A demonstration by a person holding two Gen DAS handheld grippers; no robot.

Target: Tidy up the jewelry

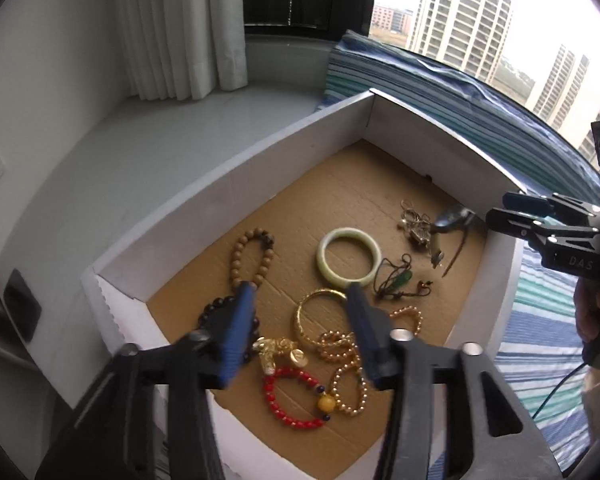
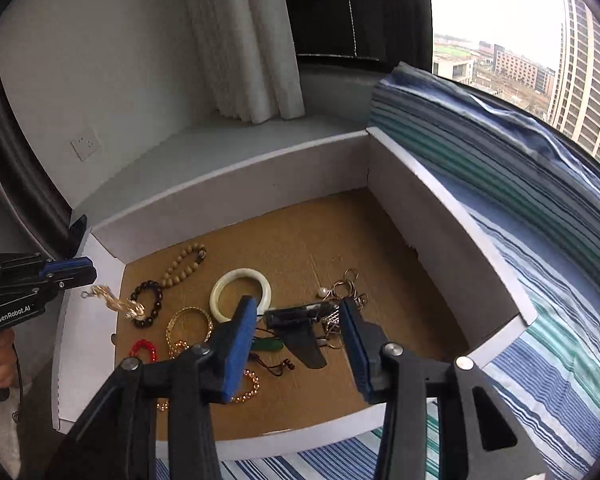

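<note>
Nearest the lens, the left gripper [image 1: 300, 300] stands with its jaws well apart and its pads pressing on nothing. In the right wrist view a gold chain [image 2: 116, 302] shows as a blur just below its tips, apart from them, over the box's near-left corner. It looks let go rather than held.

The right gripper [image 2: 296, 304] is about half open. A dark clip [image 2: 296, 324] lies between its fingers, blurred, and neither pad seems to press on it, so I judge that it holds nothing.

All the jewelry in sight is inside the white box [image 1: 228, 184], loose on its brown floor. Closest lie a red bracelet [image 1: 292, 396] and gold beads [image 1: 348, 376], then a gold bangle [image 1: 320, 312] with dark beads [image 1: 220, 312] to its left. Farther in are wooden beads [image 1: 252, 256], a jade bangle [image 1: 348, 256] and a green pendant [image 1: 402, 280]. A tangle of silver rings [image 1: 414, 220] lies farthest, beside the clip.

The far half of the box floor is bare. No piece shows on the striped blanket [image 2: 540, 320] around the box.

So the gathering looks largely done. What seems left is the sorting: the gold pieces overlap, the rings are knotted together, and no dividers are visible.
</note>
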